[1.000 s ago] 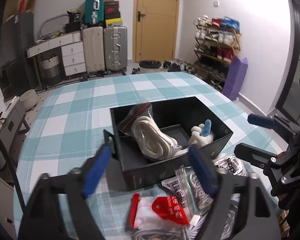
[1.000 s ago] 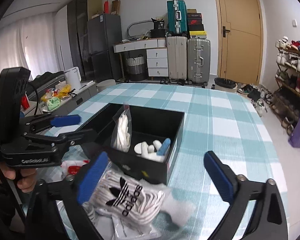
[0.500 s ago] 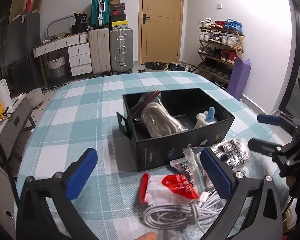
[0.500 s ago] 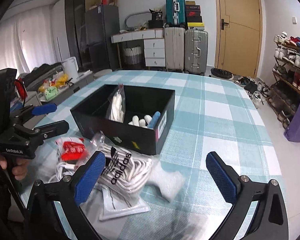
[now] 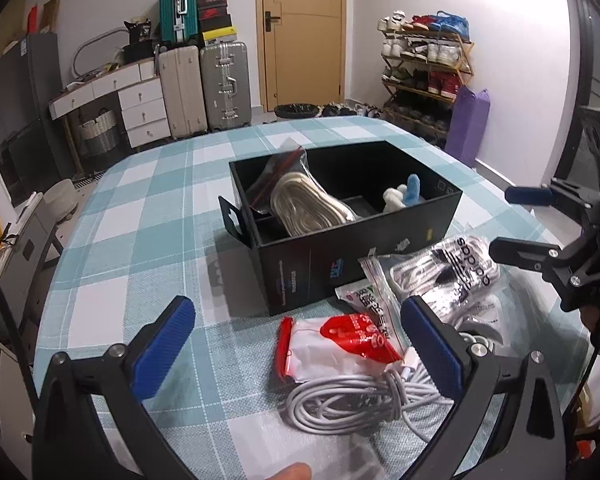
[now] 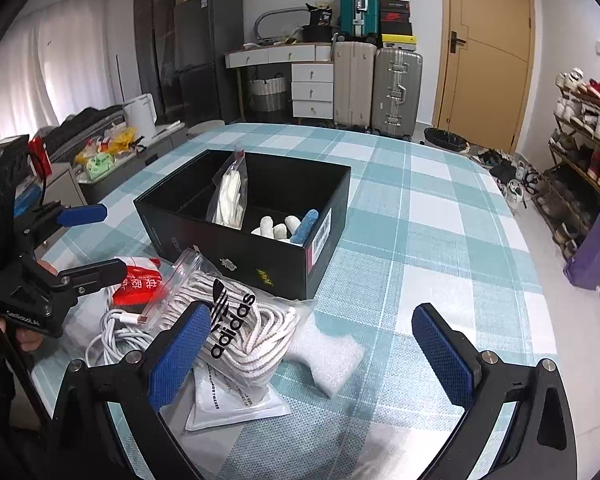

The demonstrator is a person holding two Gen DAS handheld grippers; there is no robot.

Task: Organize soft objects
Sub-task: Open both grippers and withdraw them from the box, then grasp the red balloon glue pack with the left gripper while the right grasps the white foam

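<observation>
A black box (image 5: 340,256) stands on the checked table. Inside it, a bagged white rope (image 5: 308,204) leans on a divider, with white and blue soft pieces (image 5: 404,194) beside it. In front of the box lie a red-and-white packet (image 5: 336,344), a coiled white cable (image 5: 352,404) and an adidas bag of white laces (image 6: 240,320). My left gripper (image 5: 296,312) hangs wide open above the red packet and holds nothing. My right gripper (image 6: 312,314) is open over the lace bag and a white foam piece (image 6: 332,356).
A flat white packet (image 6: 228,396) lies under the lace bag. The teal checked cloth (image 6: 440,216) stretches right of and behind the box. Beyond the table are suitcases (image 5: 220,84), white drawers, a door and a shoe rack (image 5: 424,76). A person's fingertip (image 5: 296,472) shows at the bottom edge.
My left gripper has drawn back from the box and its jaws have spread wider; the bagged rope stays in the box. The right gripper has backed off slightly, still open.
</observation>
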